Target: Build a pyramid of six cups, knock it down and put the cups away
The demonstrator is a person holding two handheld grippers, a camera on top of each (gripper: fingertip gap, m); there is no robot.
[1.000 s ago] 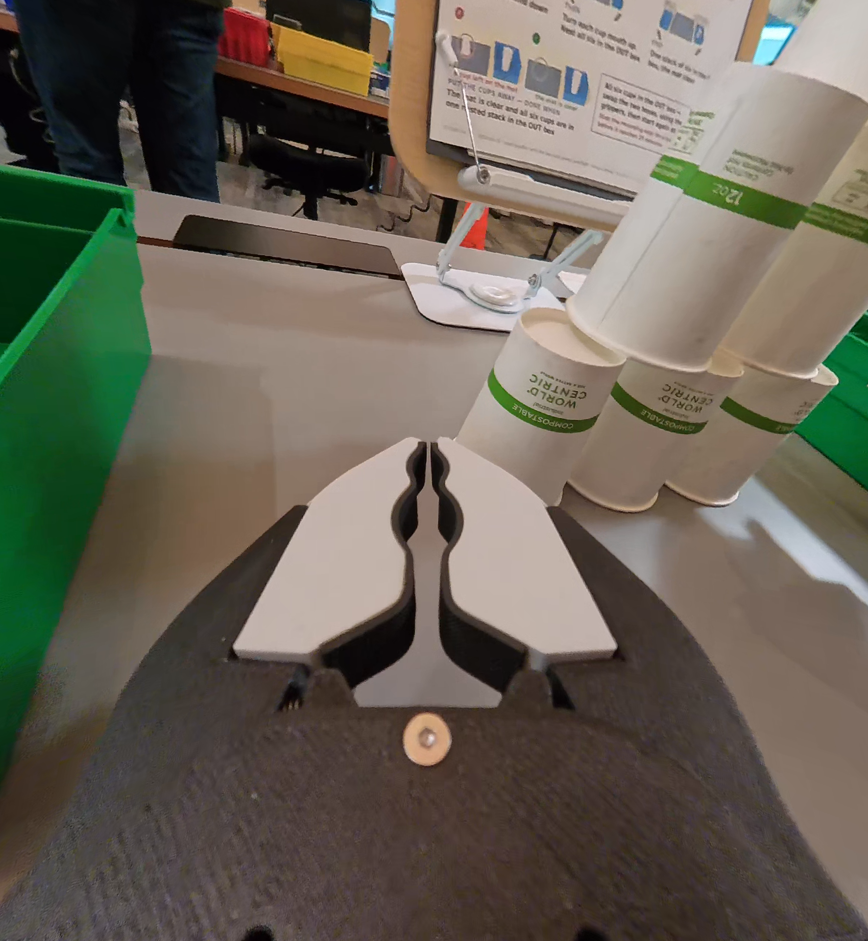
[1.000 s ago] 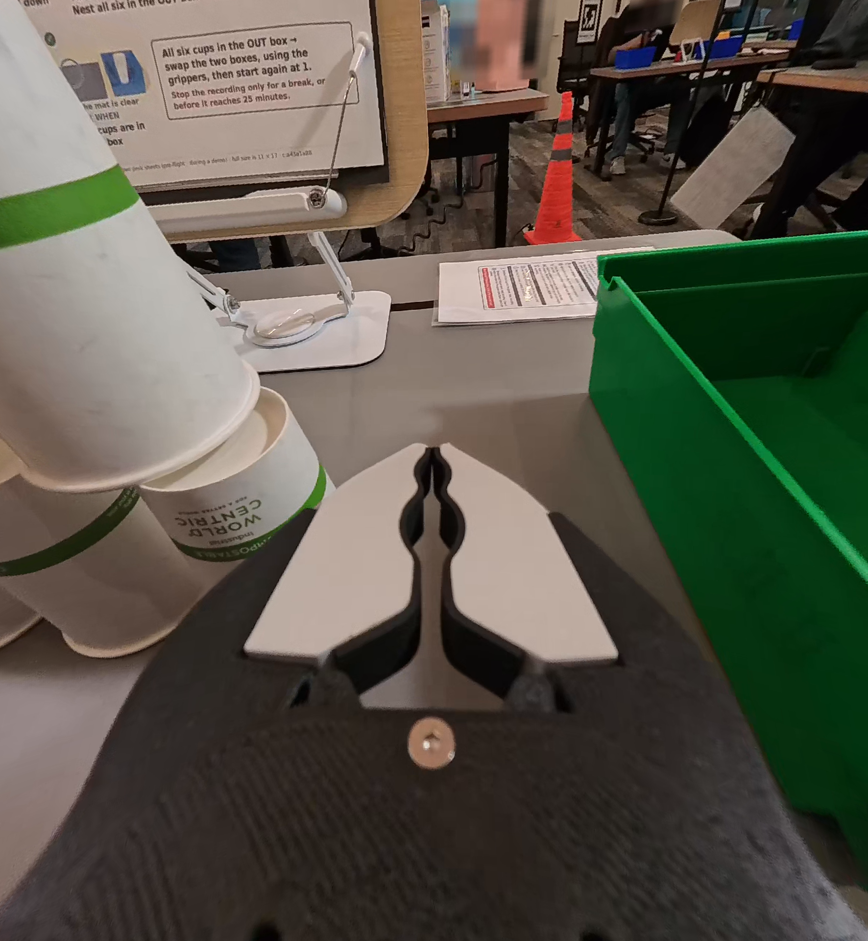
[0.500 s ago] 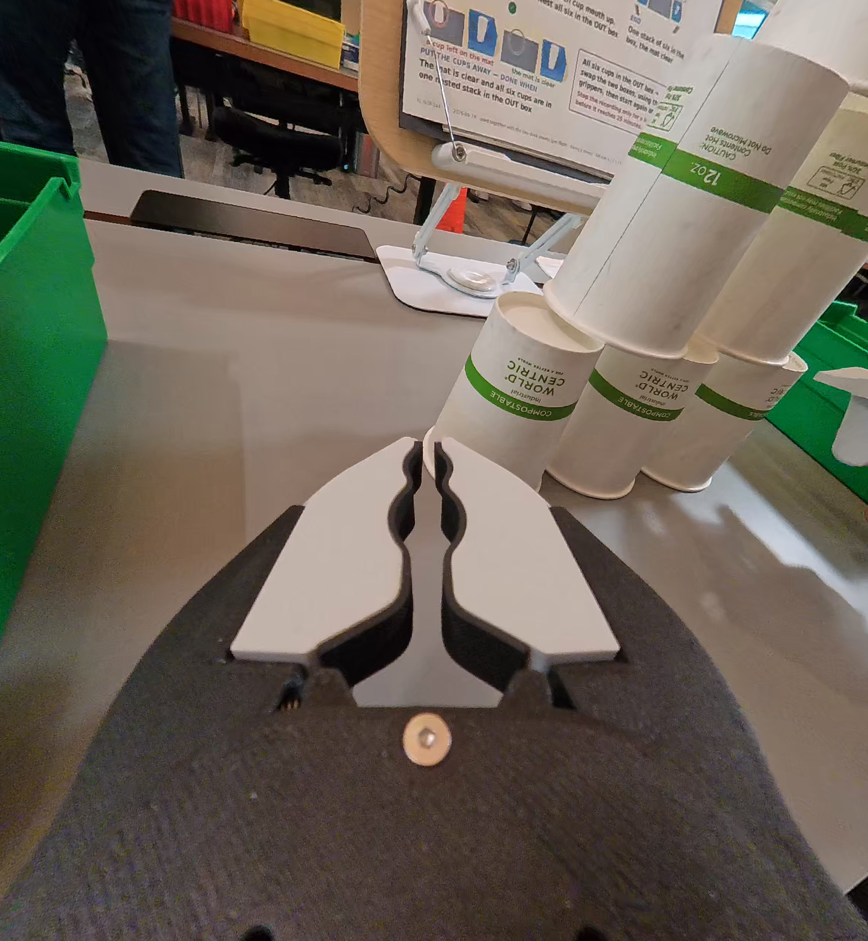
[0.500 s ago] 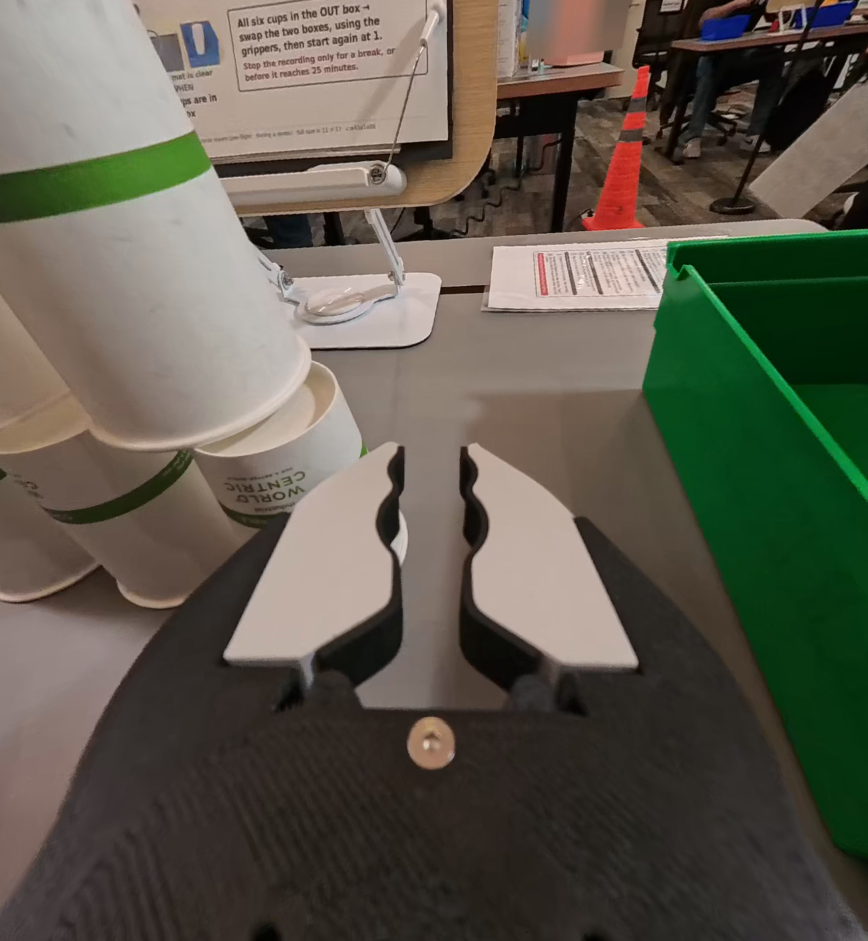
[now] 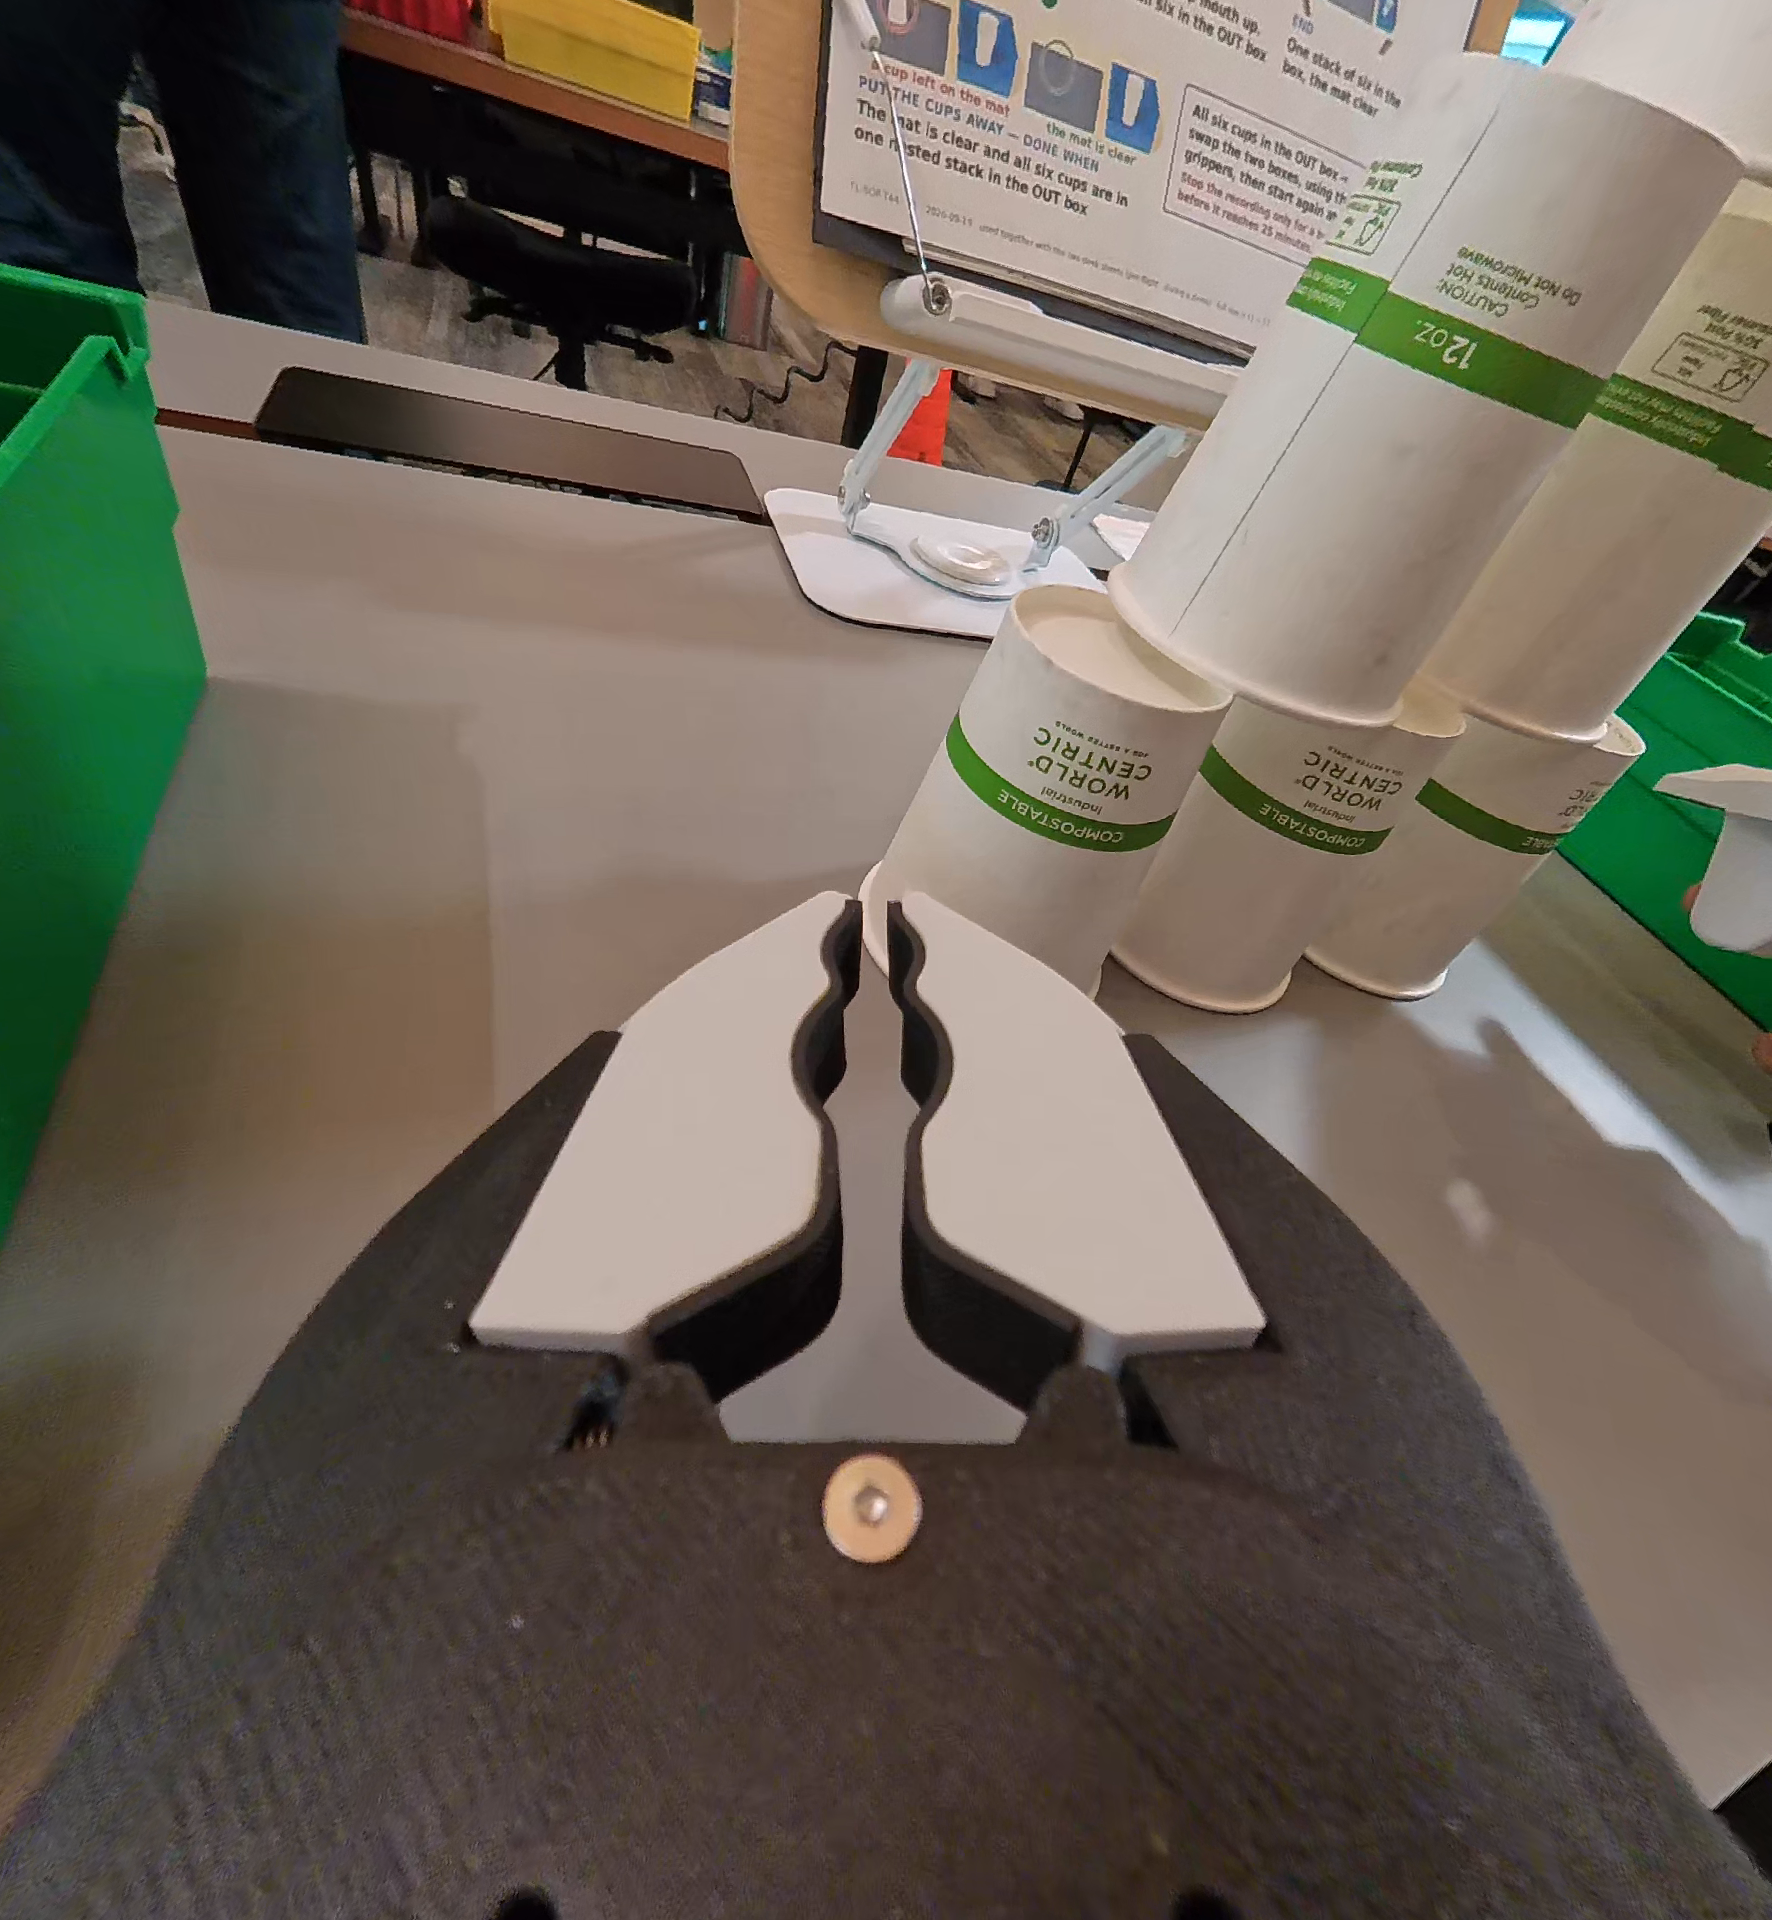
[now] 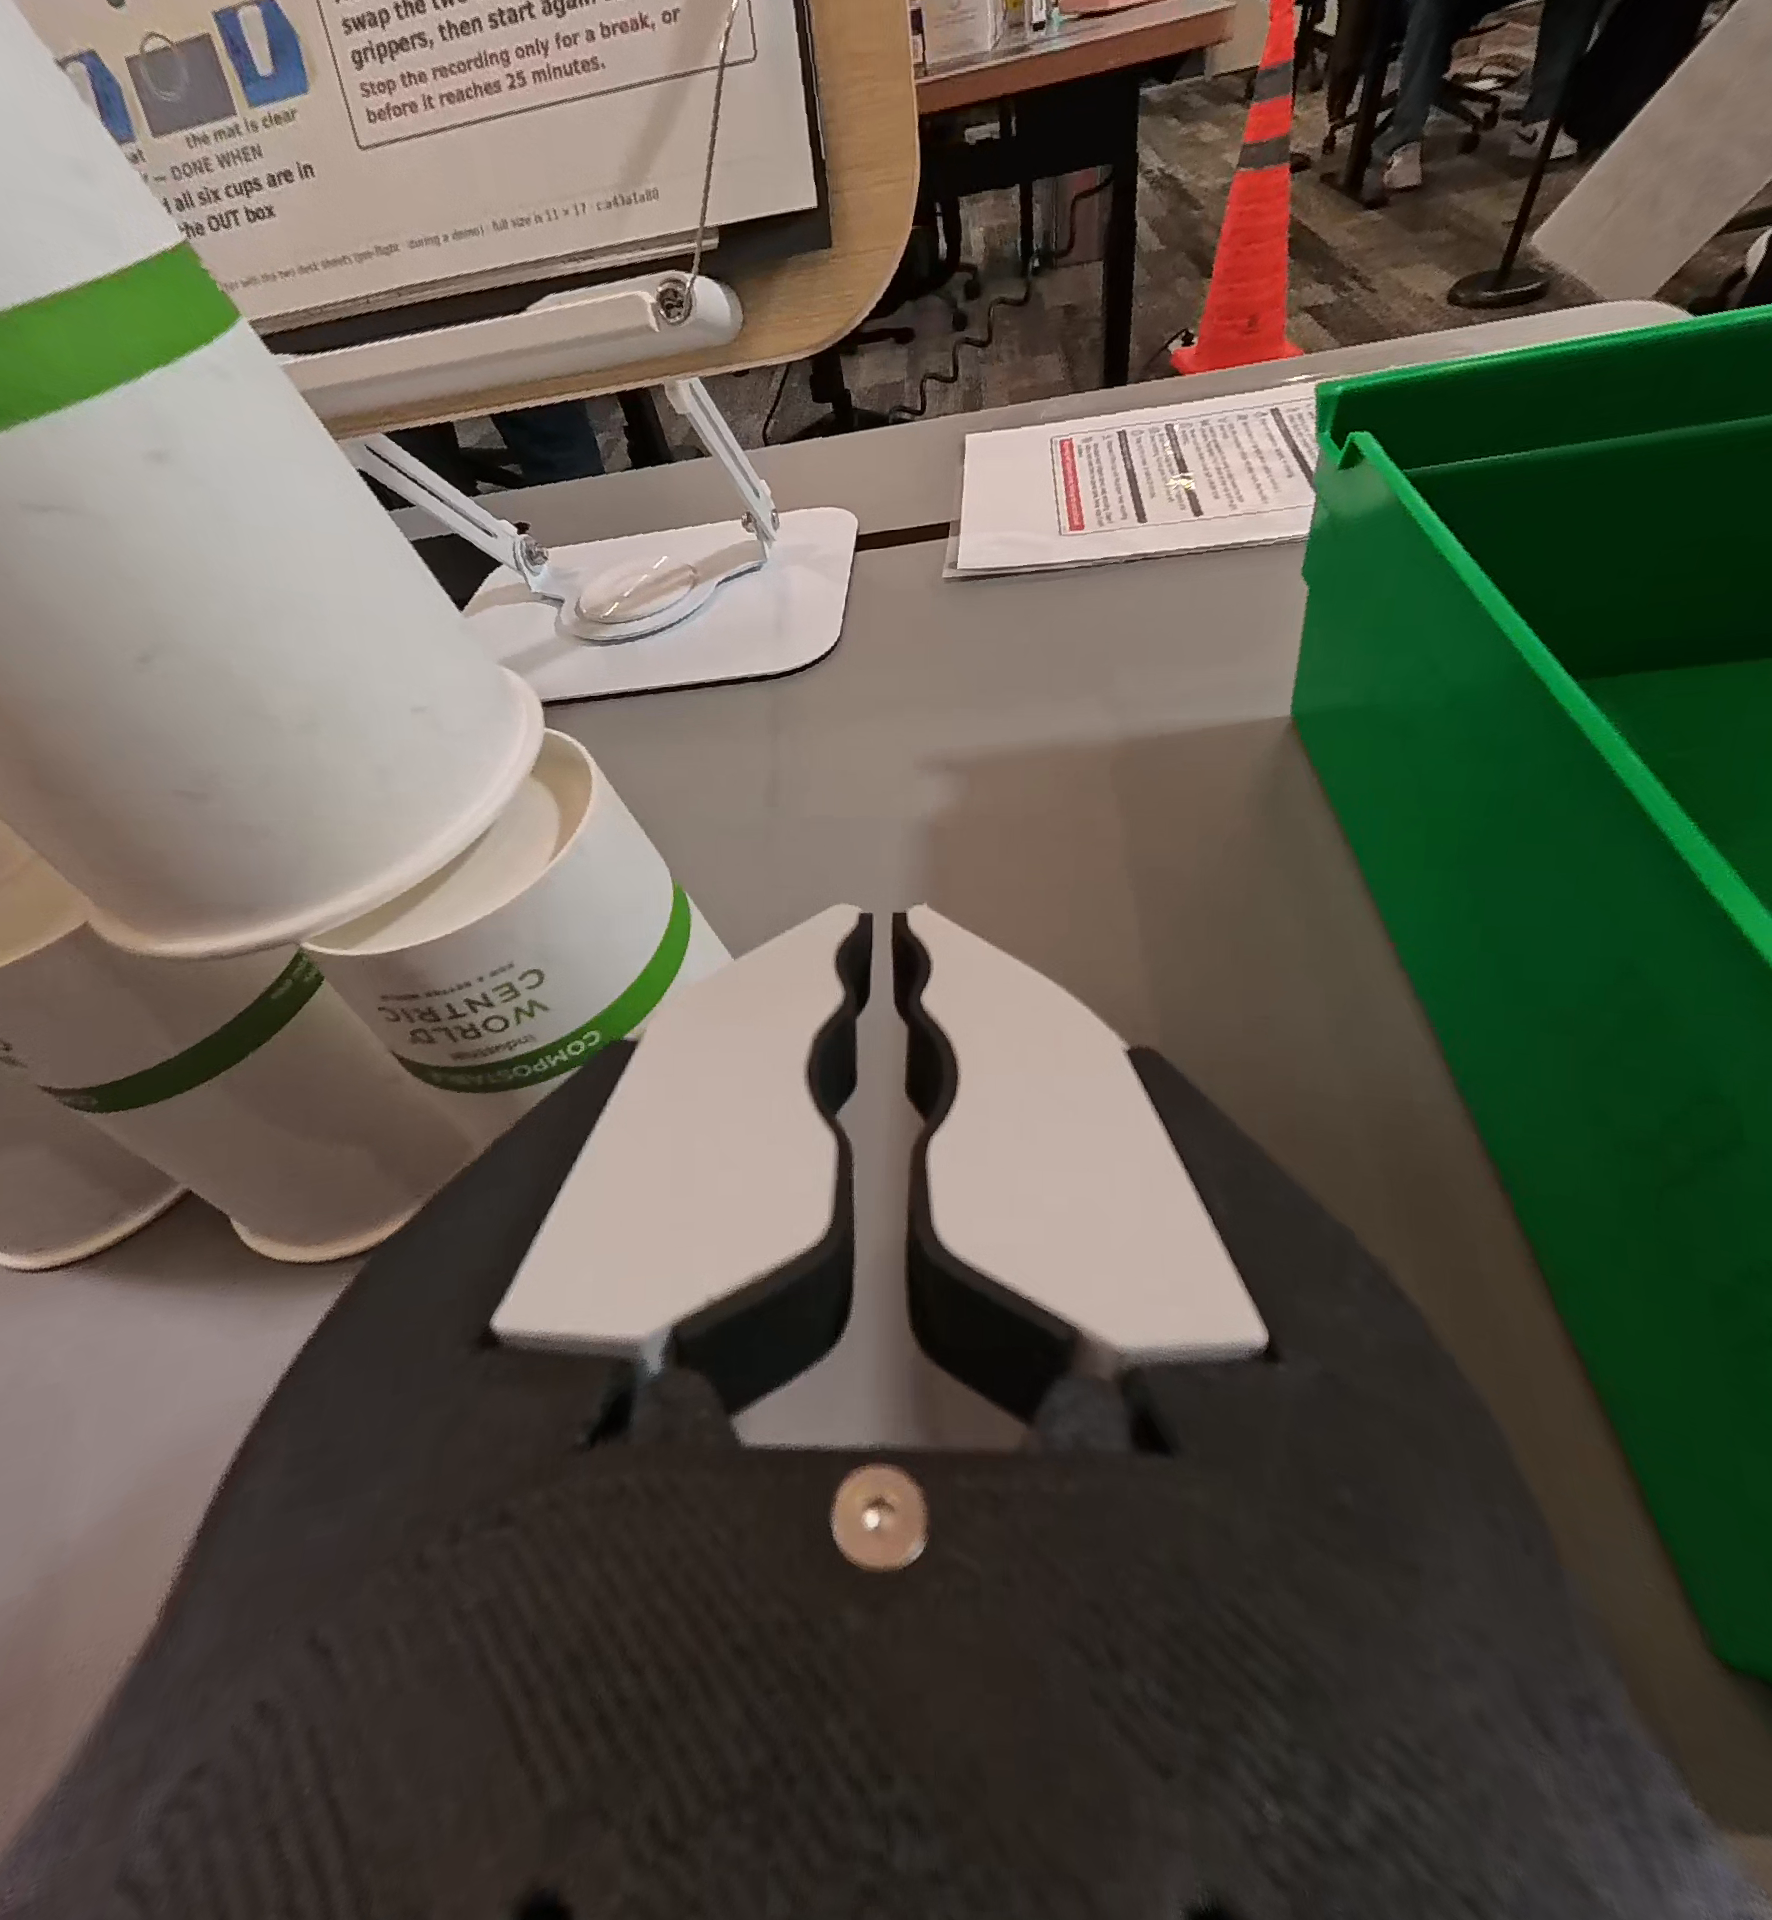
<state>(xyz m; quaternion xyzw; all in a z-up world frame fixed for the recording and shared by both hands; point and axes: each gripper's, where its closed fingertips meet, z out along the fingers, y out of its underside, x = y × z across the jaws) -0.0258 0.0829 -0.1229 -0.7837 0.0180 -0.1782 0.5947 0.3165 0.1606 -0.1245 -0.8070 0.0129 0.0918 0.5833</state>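
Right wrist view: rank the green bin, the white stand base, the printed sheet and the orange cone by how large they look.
1. green bin, though it sits nearest the camera.
2. white stand base.
3. printed sheet, close to the base, so unsure.
4. orange cone, farthest off, so its small look may mislead.

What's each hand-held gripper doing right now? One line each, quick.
Left hand-held gripper: shut, holding nothing, tips near the base of the nearest paper cup.
Right hand-held gripper: shut, empty, beside the cup pyramid.
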